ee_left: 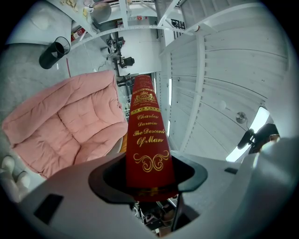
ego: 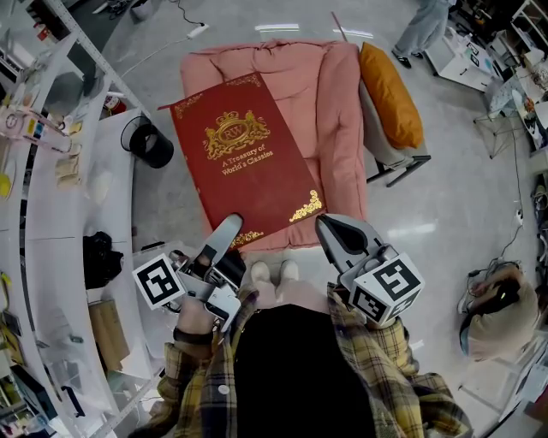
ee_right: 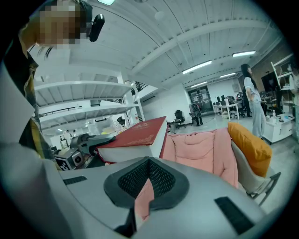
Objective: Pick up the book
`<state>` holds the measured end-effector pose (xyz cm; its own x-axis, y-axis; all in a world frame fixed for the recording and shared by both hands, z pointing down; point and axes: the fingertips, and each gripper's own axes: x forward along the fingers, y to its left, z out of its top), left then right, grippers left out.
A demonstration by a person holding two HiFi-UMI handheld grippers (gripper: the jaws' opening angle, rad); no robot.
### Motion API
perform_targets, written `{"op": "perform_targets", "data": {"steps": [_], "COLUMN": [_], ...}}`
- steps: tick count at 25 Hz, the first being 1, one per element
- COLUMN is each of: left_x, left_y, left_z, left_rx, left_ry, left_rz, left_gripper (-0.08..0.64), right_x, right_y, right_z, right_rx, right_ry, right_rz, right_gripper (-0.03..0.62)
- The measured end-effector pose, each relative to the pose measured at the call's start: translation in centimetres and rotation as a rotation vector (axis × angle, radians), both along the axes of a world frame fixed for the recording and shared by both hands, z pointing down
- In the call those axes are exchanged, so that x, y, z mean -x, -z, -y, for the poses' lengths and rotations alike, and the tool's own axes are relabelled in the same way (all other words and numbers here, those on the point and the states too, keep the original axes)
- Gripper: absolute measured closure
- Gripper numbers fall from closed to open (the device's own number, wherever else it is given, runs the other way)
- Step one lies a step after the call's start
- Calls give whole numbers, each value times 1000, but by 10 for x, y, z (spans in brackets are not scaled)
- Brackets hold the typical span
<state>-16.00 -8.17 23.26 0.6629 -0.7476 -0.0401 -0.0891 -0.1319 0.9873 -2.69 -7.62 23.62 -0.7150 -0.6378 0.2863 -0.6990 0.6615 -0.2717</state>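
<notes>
A large red book [ego: 240,158] with gold print hangs over a pink padded chair [ego: 338,111], cover facing up. My left gripper [ego: 227,227] is shut on its near edge, at the spine. In the left gripper view the red spine [ee_left: 147,135] stands between the two jaws of my left gripper [ee_left: 148,175] and runs away from the camera. My right gripper [ego: 330,227] sits just right of the book's near corner, apart from it, and its jaws are shut on nothing. In the right gripper view the book [ee_right: 135,135] and the left gripper [ee_right: 88,140] lie left of my right gripper [ee_right: 148,161].
An orange pillow [ego: 390,94] leans at the chair's right side. A black bin [ego: 152,145] stands on the floor to the left, beside a white table [ego: 51,222] with a black bag [ego: 101,257]. A person [ego: 424,26] stands beyond the chair.
</notes>
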Motion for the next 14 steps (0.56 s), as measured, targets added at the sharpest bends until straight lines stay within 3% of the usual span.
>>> {"op": "perform_targets", "data": {"steps": [14], "left_x": [-2], "left_y": [-2], "left_z": [3], "left_rx": [9], "left_ry": [-14], "left_rz": [2], "left_gripper": [314], "right_x": [1], "right_y": [0], "right_z": [2], "right_rx": [4], "right_ry": [3], "right_rz": [1], "right_gripper": [578]}}
